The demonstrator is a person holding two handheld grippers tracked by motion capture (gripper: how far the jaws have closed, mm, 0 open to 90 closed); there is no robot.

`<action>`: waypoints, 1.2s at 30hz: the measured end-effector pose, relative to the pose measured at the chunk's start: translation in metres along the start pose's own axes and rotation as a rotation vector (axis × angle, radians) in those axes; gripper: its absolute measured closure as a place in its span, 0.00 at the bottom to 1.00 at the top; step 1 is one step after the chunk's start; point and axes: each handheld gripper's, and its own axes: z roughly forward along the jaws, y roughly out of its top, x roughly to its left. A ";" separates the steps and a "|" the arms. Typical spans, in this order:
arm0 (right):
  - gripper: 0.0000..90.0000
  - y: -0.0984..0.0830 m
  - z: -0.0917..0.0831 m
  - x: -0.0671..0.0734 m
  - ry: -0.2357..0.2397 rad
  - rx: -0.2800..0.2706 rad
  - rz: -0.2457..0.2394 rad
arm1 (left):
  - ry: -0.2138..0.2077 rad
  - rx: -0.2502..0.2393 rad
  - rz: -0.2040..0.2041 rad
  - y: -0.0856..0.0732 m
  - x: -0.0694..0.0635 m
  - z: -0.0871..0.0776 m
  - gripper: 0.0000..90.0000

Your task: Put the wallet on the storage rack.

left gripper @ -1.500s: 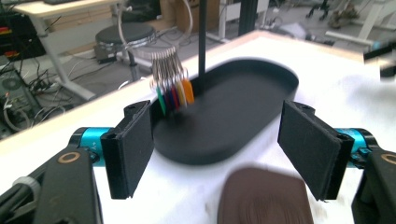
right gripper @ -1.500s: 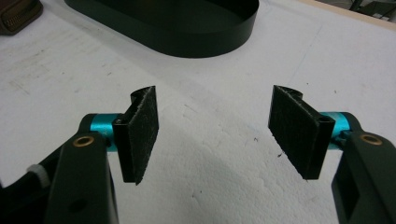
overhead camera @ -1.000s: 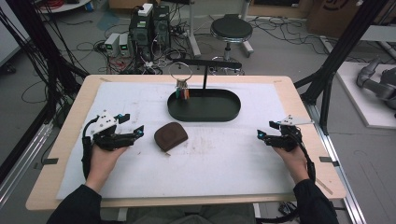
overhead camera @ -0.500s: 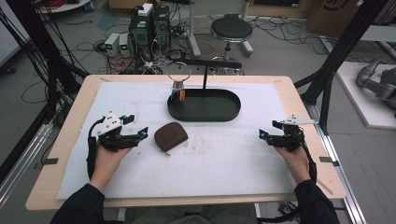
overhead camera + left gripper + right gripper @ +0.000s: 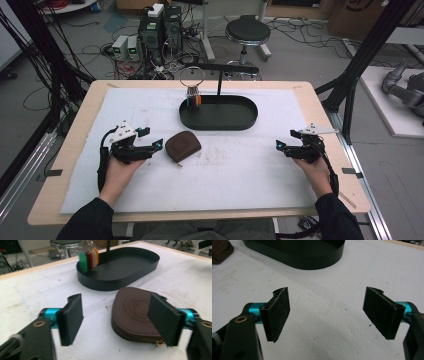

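High view: my left gripper (image 5: pixel 156 145) sits just beside the brown pouch (image 5: pixel 183 145), jaws spread but just been closing, nothing pinched. My right gripper (image 5: pixel 280 146), well apart, stands spread wide, empty.

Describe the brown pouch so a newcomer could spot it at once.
Start at the black oval tray near the table's far edge. Just in front of its left end, the pouch lies flat on the white mat. It is brown, rounded leather, edged by a zip.
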 end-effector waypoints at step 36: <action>0.27 0.000 0.001 0.002 0.011 -0.001 -0.018 | -0.073 0.209 -0.215 -0.010 0.007 0.038 0.80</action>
